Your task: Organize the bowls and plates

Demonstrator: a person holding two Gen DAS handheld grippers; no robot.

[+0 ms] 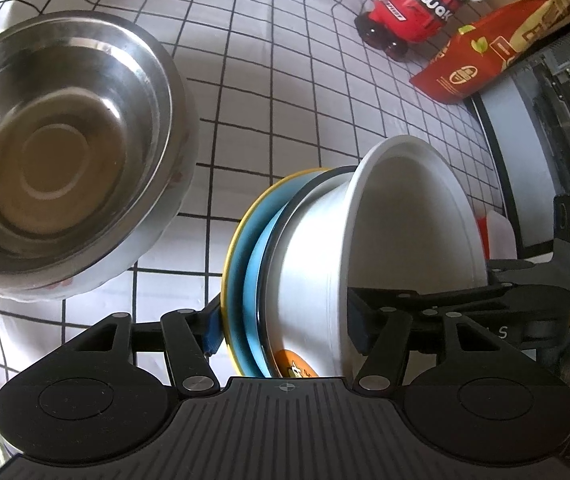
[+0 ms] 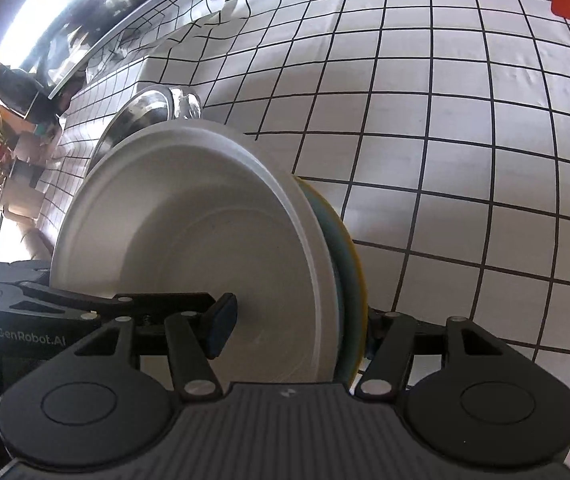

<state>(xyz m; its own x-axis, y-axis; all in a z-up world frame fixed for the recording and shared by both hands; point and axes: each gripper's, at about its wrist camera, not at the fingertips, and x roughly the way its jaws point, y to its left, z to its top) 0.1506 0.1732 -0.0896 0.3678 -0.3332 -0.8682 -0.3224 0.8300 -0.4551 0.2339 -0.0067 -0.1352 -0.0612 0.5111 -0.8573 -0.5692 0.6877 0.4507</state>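
My left gripper (image 1: 285, 332) is shut on a stack on edge: a white bowl (image 1: 409, 232) nested against a blue plate with a yellow rim (image 1: 245, 248). My right gripper (image 2: 297, 324) is shut on the same stack from the other side; its left pad (image 2: 221, 324) lies inside the white bowl (image 2: 205, 248), and the blue and yellow plate (image 2: 349, 256) is behind it. The stack hangs above the checked tablecloth (image 1: 285, 92). A large steel bowl (image 1: 57, 152) stands upright to the left, and also shows behind the stack in the right wrist view (image 2: 145, 116).
A red drink bottle with a panda figure (image 1: 413, 16) and a red snack bag (image 1: 497, 52) stand at the far right. A dark grey appliance (image 1: 545, 128) sits along the table's right edge. The other gripper's body (image 2: 13, 320) shows at left.
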